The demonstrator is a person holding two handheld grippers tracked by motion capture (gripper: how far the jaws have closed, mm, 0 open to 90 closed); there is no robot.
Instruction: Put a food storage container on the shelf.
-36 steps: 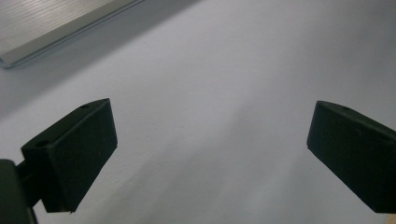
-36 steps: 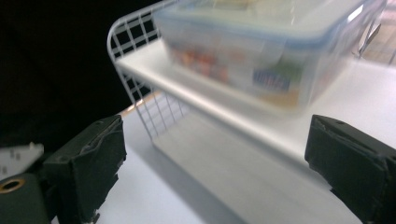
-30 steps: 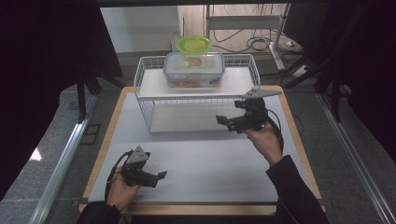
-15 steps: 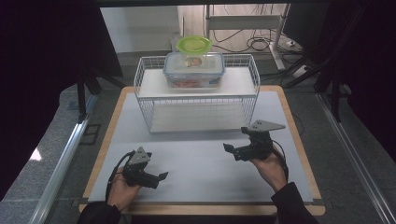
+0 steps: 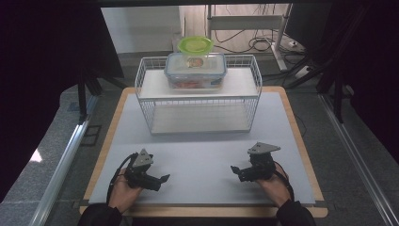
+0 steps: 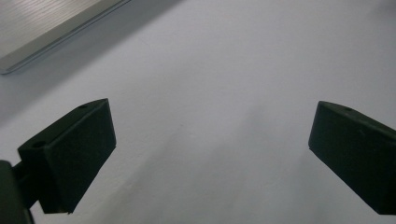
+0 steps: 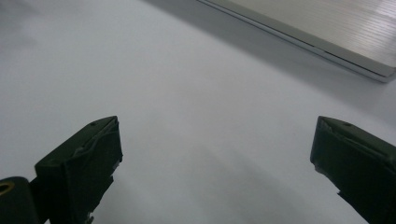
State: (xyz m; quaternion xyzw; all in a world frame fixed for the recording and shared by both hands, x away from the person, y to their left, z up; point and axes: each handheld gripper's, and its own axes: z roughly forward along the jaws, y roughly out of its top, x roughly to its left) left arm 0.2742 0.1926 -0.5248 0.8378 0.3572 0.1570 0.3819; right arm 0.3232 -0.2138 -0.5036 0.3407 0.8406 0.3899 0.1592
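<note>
The right hand-held gripper (image 5: 241,172) has pulled back from the rack (image 5: 197,96) to the near surface (image 5: 202,155), jaws spread and empty like the left hand-held gripper (image 5: 157,181), leaving the containers (image 5: 195,70) stacked on the rack's top, far centre, seemingly placed.

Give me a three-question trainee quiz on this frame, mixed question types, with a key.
1. True or false: the left gripper is shut on the clear food container.
2. Multiple choice: the green-lidded round container is A) on the white mat; B) behind the clear food container, at the back of the wire rack; C) in the right gripper.
3. Fill in: both grippers are low over the near part of the mat, with jaws ____.

Key: 1 false, it holds nothing. 2 B. 3 open.
</note>
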